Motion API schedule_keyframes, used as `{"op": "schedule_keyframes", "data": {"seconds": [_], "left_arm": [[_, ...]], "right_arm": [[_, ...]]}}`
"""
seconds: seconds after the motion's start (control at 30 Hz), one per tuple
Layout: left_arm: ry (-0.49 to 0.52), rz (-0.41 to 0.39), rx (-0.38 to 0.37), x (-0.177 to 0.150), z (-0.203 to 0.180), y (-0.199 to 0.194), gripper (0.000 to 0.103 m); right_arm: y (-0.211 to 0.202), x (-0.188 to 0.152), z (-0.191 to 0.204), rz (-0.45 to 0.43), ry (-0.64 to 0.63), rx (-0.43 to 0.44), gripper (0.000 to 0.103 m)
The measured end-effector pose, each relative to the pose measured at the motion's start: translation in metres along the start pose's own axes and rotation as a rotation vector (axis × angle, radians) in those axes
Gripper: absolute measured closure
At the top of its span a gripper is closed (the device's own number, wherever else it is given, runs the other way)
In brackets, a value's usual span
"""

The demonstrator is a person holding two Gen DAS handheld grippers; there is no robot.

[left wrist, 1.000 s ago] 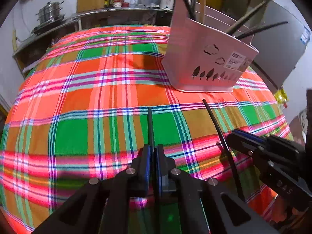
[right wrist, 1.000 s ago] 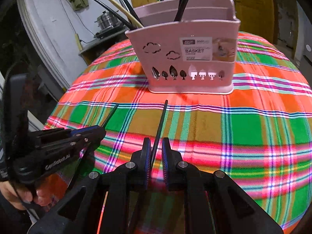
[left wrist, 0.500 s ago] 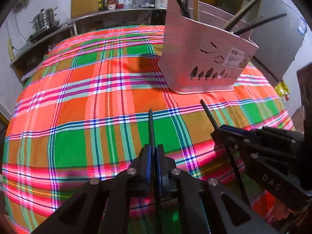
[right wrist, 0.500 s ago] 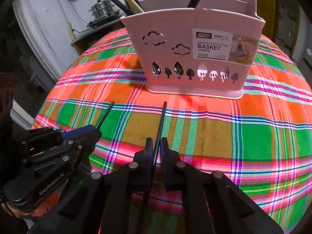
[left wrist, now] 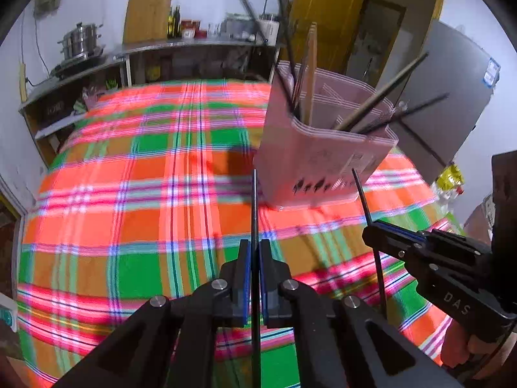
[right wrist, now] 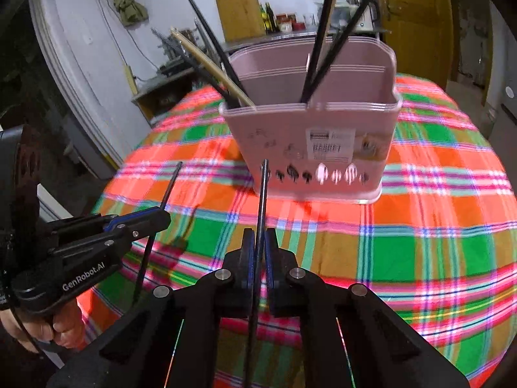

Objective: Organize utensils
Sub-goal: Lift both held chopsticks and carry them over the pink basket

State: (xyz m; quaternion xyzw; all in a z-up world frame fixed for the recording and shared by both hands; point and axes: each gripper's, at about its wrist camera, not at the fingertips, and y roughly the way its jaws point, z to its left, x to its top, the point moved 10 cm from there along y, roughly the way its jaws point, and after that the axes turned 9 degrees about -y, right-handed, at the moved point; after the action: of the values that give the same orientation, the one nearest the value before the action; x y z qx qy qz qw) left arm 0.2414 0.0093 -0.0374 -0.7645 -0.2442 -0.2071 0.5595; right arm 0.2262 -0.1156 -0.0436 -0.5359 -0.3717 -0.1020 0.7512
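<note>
Two black chopsticks are up off the plaid tablecloth (left wrist: 97,226), one clamped in the left gripper (left wrist: 255,281) and one in the right gripper (right wrist: 260,278), tips aimed at the pink basket (right wrist: 316,135) just beyond, presumably for dropping in with the others.

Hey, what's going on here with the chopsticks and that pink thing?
A person is sorting chopsticks with two handheld tongs. The left tongs are shut on one black chopstick, and the right tongs are shut on another. Both sticks point toward the pink basket on the plaid tablecloth, which already holds several chopsticks. Neither stick is in yet.
</note>
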Motion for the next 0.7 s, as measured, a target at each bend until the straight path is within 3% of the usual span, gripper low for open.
{"op": "schedule_keyframes", "data": {"seconds": [0.43, 0.7], "left_arm": [[0.035, -0.128, -0.047, 0.048, -0.028, -0.057, 0.099], [0.045, -0.155, -0.056, 0.054, -0.036, -0.068, 0.099]], "right_arm": [[-0.067, 0.051, 0.002, -0.166, -0.032, -0.028, 0.098], [-0.086, 0.056, -0.002, -0.206, -0.036, -0.042, 0.098]]}}
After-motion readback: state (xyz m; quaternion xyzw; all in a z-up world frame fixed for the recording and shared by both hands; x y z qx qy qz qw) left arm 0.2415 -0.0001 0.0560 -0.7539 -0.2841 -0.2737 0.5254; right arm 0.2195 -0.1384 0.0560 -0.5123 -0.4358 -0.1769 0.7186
